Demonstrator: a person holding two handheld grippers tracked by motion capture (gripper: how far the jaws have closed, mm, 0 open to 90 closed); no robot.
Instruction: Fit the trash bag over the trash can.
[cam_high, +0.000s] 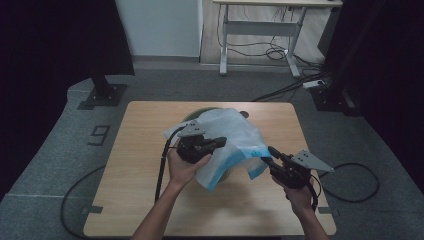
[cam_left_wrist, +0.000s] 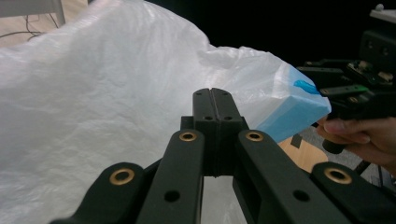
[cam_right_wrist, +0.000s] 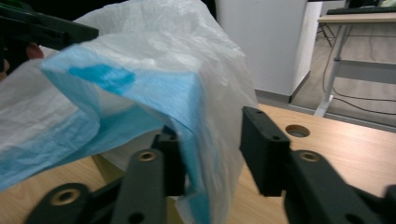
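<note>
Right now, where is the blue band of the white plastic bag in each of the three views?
High view: the blue band runs along the white plastic bag at centre.
Left gripper view: the band is right of centre.
Right gripper view: the band is left of centre.
Shared landmark: the wooden table.

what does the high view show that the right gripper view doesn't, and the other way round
High view alone: the whole wooden table, both forearms, the left gripper shut on the white plastic bag, and the green rim of a container under the bag.

Right gripper view alone: the right gripper up close, its jaws apart with the bag's blue-edged hem hanging between them, pads not pressing it, and a round hole in the tabletop.

Both: the bag, the table, the white desk behind.
</note>
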